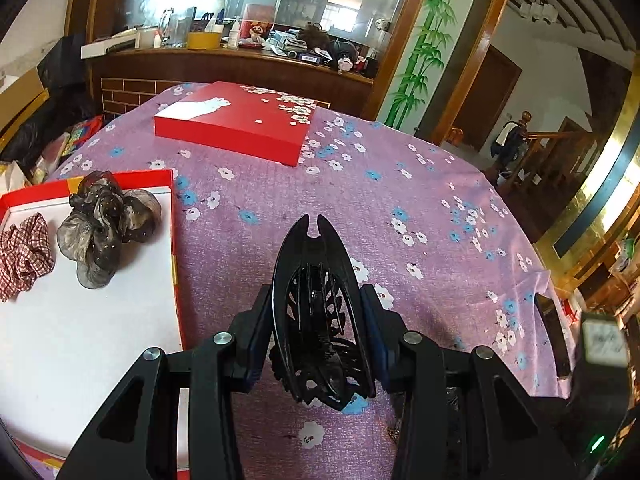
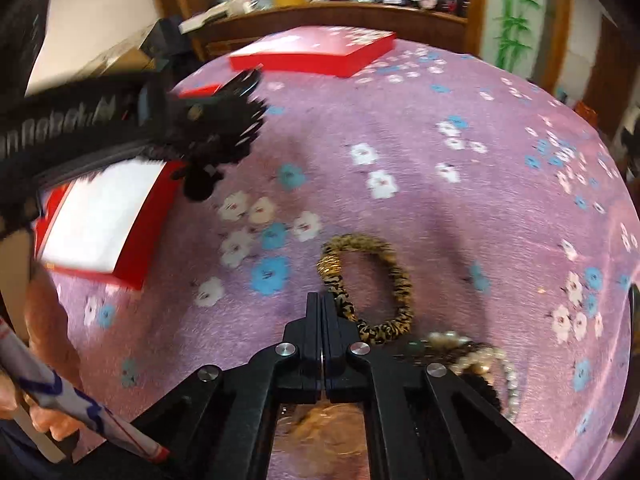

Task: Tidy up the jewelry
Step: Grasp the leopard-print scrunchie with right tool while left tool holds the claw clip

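My left gripper (image 1: 316,332) is shut on a black hair claw clip (image 1: 316,304) and holds it above the purple flowered tablecloth, just right of the open red box (image 1: 174,240). The box's white floor holds a dark sheer scrunchie (image 1: 104,220) and a red checked scrunchie (image 1: 24,252). In the right wrist view the left gripper with the clip (image 2: 216,128) is blurred, over the box's edge (image 2: 132,256). My right gripper (image 2: 322,308) is shut and empty, its tips at a leopard-print scrunchie (image 2: 394,280) on the cloth. A pearl hair tie (image 2: 480,356) lies to its right.
The red box lid (image 1: 240,120) with white blossoms lies at the far side of the round table, also in the right wrist view (image 2: 316,52). A cluttered wooden counter (image 1: 240,56) stands behind. A dark phone (image 1: 554,332) lies at the table's right edge.
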Available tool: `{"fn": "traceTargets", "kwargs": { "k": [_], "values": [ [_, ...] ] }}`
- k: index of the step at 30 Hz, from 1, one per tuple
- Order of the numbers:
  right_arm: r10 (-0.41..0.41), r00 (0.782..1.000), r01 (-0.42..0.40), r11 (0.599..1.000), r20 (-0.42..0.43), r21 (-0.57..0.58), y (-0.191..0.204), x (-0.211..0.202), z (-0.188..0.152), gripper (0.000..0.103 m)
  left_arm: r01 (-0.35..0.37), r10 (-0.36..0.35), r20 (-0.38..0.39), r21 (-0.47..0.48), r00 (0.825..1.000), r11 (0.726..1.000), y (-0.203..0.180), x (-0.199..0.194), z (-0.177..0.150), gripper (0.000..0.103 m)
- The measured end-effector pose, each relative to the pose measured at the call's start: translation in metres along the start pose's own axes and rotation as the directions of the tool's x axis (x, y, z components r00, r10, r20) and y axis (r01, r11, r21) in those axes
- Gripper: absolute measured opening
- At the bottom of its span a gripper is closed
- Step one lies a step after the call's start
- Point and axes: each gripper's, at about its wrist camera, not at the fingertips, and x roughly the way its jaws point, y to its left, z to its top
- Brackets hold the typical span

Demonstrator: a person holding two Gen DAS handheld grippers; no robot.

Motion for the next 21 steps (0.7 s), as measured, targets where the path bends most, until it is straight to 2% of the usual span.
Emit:
{"fn": "traceTargets", "kwargs": {
  "k": [2, 4, 7, 9, 15, 21],
  "values": [
    [0.071, 0.992, -0.077, 0.995, 0.100, 0.061, -0.015, -0.023, 0.003, 0.000, -0.006, 0.006, 0.007, 0.017, 1.000, 1.000, -0.004, 0.000, -0.001, 0.041],
    [0.108, 0.977, -0.130, 0.985, 0.182, 0.112, -0.030, -0.043, 0.004, 0.000, -0.006, 0.006, 0.013, 0.027, 1.000, 1.000, -0.007, -0.001, -0.003, 0.041],
    [0.122, 0.965, -0.158, 0.976, 0.231, 0.148, -0.042, -0.052, 0.006, 0.000, -0.003, 0.003, 0.013, 0.040, 1.000, 0.999, -0.011, 0.001, -0.004, 0.041],
    [0.156, 0.969, -0.180, 0.977, 0.192, 0.115, -0.037, -0.045, 0.005, 0.001, -0.011, 0.010, 0.016, 0.043, 1.000, 0.999, -0.012, 0.002, -0.005, 0.041],
    [0.078, 0.994, -0.079, 0.997, 0.078, 0.002, -0.009, -0.019, -0.001, 0.007, -0.038, 0.037, 0.030, 0.027, 0.999, 0.999, -0.006, 0.001, -0.003, 0.041],
    [0.086, 0.996, -0.085, 0.996, 0.022, -0.036, -0.005, -0.005, -0.002, 0.009, -0.032, 0.031, 0.023, 0.036, 0.999, 0.999, -0.006, 0.001, -0.003, 0.041]
  ]
}}
